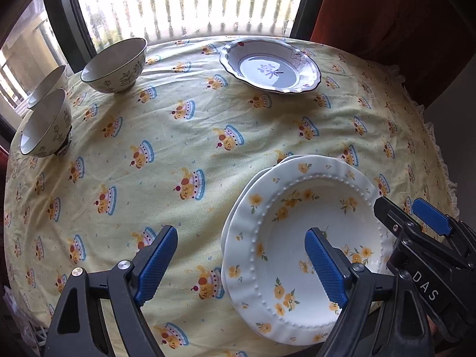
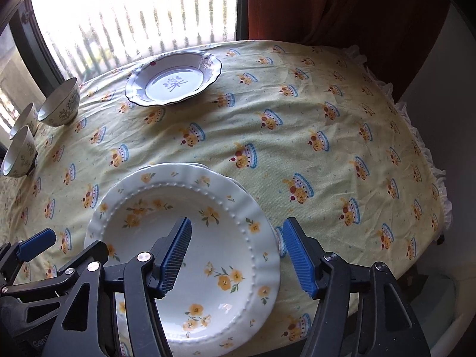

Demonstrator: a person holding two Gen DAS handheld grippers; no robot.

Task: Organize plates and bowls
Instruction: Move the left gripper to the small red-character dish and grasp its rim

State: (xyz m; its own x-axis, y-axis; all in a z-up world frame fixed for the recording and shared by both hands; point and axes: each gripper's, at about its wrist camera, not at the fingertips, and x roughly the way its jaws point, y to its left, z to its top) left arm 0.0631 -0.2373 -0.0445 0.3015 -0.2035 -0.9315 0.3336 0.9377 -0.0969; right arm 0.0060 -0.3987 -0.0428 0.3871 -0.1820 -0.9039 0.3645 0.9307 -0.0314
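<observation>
Surroundings: a yellow tablecloth printed with cake motifs [image 1: 184, 136] covers the table; a bright window with pale slats [image 1: 190, 0] stands behind it, a dark red curtain [image 2: 327, 6] at its right.
Yellow-flowered white plates: a stack of beaded-rim ceramic plates [image 2: 184, 232] lies at the near edge, the top one empty.
Blue-patterned plate: a scalloped white ceramic dish [image 1: 269, 67] sits alone near the window, empty.
Bowls: three white bowls with leaf sprigs [image 1: 114, 64] cluster at the far left, two touching; insides bare.
Left gripper [image 1: 242, 263]: jaws spread wide, holding nothing, its right finger above the stack.
Right gripper [image 2: 236, 257]: jaws apart around the stack's right rim, gripping nothing.
</observation>
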